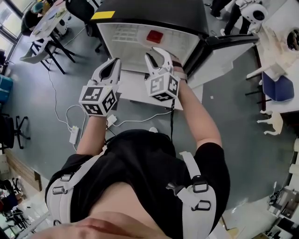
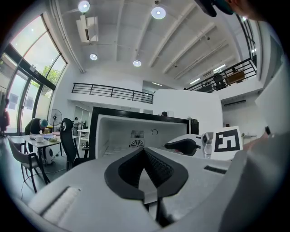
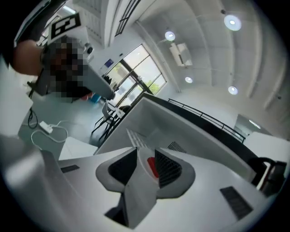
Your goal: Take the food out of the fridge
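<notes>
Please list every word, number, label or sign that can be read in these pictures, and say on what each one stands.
No readable text in any view.
Yellow label on the fridge top: too small to read any print.
Left marker cube and right marker cube: black-and-white square patterns, no letters or digits.
Red item inside the fridge: too small to show print.

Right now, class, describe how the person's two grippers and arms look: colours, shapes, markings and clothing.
Both the left gripper and right gripper are white plastic, each with a curved two-finger claw lined by dark ribbed pads. Each carries a cube with black-and-white square markers. The person wears a black short-sleeved shirt and pale harness straps.
</notes>
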`<state>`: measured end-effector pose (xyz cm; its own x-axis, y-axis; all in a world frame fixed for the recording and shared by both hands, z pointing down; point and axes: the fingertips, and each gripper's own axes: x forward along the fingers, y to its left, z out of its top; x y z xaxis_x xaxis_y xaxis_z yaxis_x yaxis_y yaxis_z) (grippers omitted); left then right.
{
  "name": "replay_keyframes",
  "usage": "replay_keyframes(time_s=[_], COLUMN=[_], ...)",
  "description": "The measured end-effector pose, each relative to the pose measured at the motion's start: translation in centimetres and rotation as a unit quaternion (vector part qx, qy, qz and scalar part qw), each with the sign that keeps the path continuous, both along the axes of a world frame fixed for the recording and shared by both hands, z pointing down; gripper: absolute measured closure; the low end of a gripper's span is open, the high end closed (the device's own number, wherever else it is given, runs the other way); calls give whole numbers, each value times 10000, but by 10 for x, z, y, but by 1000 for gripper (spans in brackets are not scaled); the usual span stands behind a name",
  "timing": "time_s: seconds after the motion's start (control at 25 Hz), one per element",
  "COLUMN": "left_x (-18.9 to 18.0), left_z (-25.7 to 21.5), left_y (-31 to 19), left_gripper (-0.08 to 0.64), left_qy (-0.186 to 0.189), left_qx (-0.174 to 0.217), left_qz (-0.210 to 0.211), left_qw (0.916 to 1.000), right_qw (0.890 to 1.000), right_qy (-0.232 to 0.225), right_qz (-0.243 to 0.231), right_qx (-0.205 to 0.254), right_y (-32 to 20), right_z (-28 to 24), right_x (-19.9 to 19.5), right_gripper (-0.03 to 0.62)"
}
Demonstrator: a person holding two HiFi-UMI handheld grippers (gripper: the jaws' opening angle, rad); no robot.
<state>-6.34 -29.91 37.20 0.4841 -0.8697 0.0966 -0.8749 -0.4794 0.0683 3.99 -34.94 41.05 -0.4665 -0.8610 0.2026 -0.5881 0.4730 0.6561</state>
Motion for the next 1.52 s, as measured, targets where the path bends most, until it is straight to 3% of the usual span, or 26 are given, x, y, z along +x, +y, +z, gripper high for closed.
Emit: replay_keyframes(time_s=[0.24,0.36,0.64,0.8,1.04,1.2,1.36,1.52], left_x=[-19,-29,-41,-44,-43,-38,-33,-30], left_z=[6,8,11,12,16,15,16,16], left_y=[1,2,4,6,10,11,13,17], left_gripper=[558,558,558,558,558,558,558,558], left_qy=[243,200,177,163,143,134,138,148], left_qx=[-161,-154,-191,-197,-229,-234,-237,-228], left_qz=[-26,-102,-203,-219,-210,-184,-138,-95], left_qw=[9996,9996,9995,9994,9994,9995,9995,9996], right_qw=[9870,9770,9643,9594,9487,9492,9395,9384], right_qy=[1549,2020,2534,2700,2989,2974,3249,3277], right_qz=[429,667,771,761,616,469,351,130], right_qx=[64,151,41,288,832,912,1029,1086], right_y=[-40,-56,-74,-72,-56,-46,-34,-15], right_z=[40,50,67,62,51,45,49,51], right_x=[1,3,2,1,-2,-3,0,-4], right_gripper=[483,483,484,552,571,572,572,572])
